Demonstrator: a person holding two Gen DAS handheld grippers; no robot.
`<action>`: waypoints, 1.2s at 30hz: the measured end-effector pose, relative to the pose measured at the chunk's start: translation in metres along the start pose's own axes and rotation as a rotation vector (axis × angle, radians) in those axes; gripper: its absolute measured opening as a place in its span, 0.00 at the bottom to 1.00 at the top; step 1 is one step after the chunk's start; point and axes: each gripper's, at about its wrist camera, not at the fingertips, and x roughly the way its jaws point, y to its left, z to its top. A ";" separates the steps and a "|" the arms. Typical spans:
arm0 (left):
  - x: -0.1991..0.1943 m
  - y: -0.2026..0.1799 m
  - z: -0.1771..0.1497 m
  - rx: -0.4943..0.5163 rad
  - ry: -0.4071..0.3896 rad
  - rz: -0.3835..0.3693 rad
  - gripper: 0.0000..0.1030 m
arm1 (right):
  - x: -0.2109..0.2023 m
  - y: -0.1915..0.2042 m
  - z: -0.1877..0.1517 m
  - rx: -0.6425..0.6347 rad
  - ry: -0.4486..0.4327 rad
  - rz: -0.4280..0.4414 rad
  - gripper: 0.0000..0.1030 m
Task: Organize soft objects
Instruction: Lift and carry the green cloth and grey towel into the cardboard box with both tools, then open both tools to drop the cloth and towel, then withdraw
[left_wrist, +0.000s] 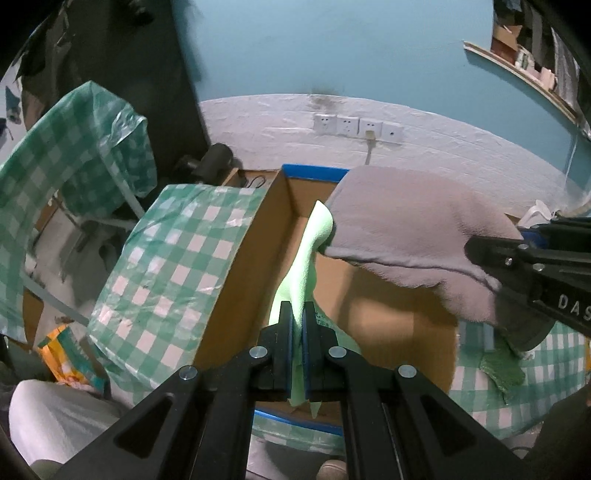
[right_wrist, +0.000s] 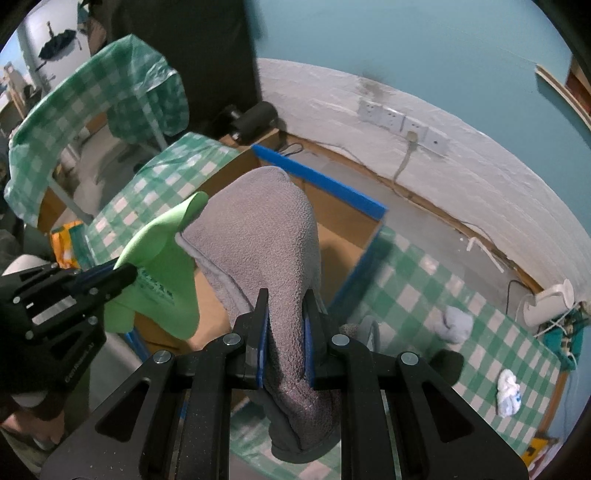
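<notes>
My left gripper (left_wrist: 297, 310) is shut on a light green cloth (left_wrist: 300, 266) and holds it over the open cardboard box (left_wrist: 236, 266) with blue-taped edges. My right gripper (right_wrist: 284, 299) is shut on a grey fleecy cloth (right_wrist: 266, 229) and holds it above the same box (right_wrist: 343, 236). The grey cloth (left_wrist: 413, 229) touches the green cloth's far tip. In the right wrist view the left gripper (right_wrist: 125, 275) holds the green cloth (right_wrist: 159, 258) at the left.
The box stands on a green-checked tablecloth (right_wrist: 443, 295). A pale blue bundle (right_wrist: 454, 325), a white bundle (right_wrist: 509, 393) and a white kettle (right_wrist: 550, 302) lie to the right. A dark green cloth (left_wrist: 502, 369) lies beside the box. A wall with sockets (left_wrist: 358, 127) is behind.
</notes>
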 end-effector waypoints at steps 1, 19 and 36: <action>0.001 0.002 0.000 -0.003 0.002 0.000 0.04 | 0.005 0.004 0.002 -0.004 0.005 0.006 0.13; 0.017 0.029 -0.004 -0.074 0.026 0.096 0.53 | 0.031 0.028 0.013 -0.011 0.004 0.044 0.49; 0.007 -0.012 0.004 -0.007 -0.012 0.040 0.72 | 0.003 -0.024 -0.010 0.059 -0.038 -0.027 0.61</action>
